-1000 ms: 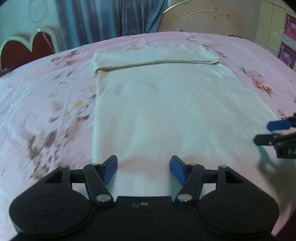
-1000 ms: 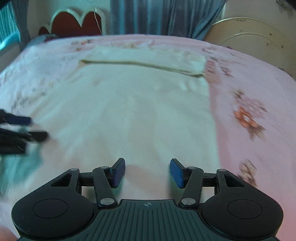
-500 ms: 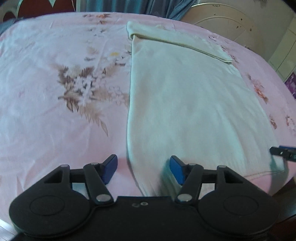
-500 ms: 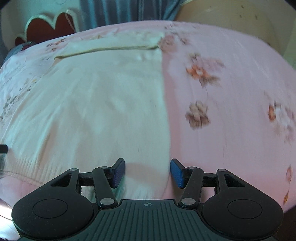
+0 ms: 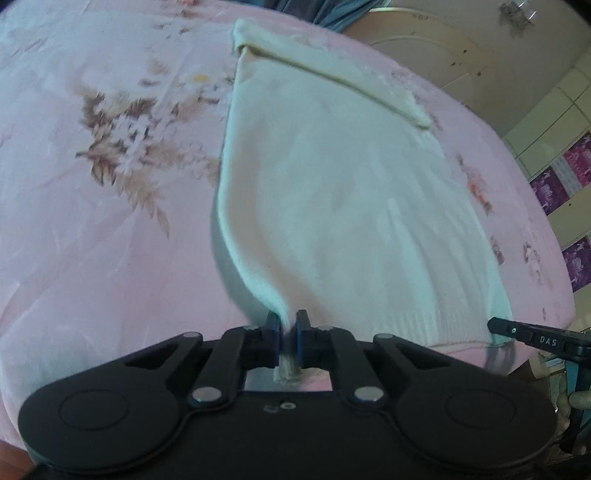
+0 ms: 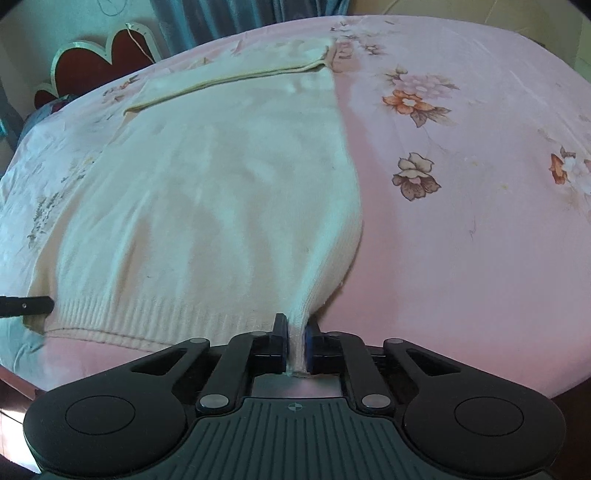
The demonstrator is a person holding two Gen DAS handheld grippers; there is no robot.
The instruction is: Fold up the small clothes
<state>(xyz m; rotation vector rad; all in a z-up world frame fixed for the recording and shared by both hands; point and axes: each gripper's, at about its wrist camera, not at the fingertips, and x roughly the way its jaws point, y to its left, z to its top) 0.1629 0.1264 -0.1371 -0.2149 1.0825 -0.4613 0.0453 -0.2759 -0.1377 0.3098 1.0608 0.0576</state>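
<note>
Garment: a cream knitted sweater (image 5: pixel 332 206) lay spread on the bed, its ribbed hem toward the cameras and its far end folded over into a narrow band (image 6: pixel 229 72).
Bed: covered by a pink sheet (image 6: pixel 461 229) printed with brown and orange flowers.
Left gripper (image 5: pixel 287 334): closed on the sweater's near left hem corner; the blue pads (image 5: pixel 274 328) pinched a bunch of knit, a tuft of which poked out behind them.
Right gripper (image 6: pixel 295 341): closed on the near right hem corner, cloth squeezed between the blue pads (image 6: pixel 309 345).
Cloth at the corners: raised off the sheet at both pinches, pulled up into a ridge running from each gripper; the middle of the hem sagged between them.
Cross views: the right gripper's tip showed at the right edge of the left wrist view (image 5: pixel 524 332); the left one's tip showed at the left edge of the right wrist view (image 6: pixel 26 305).
Surroundings: a red scalloped headboard (image 6: pixel 96 62) and blue curtains (image 6: pixel 229 14) stood beyond the bed.
</note>
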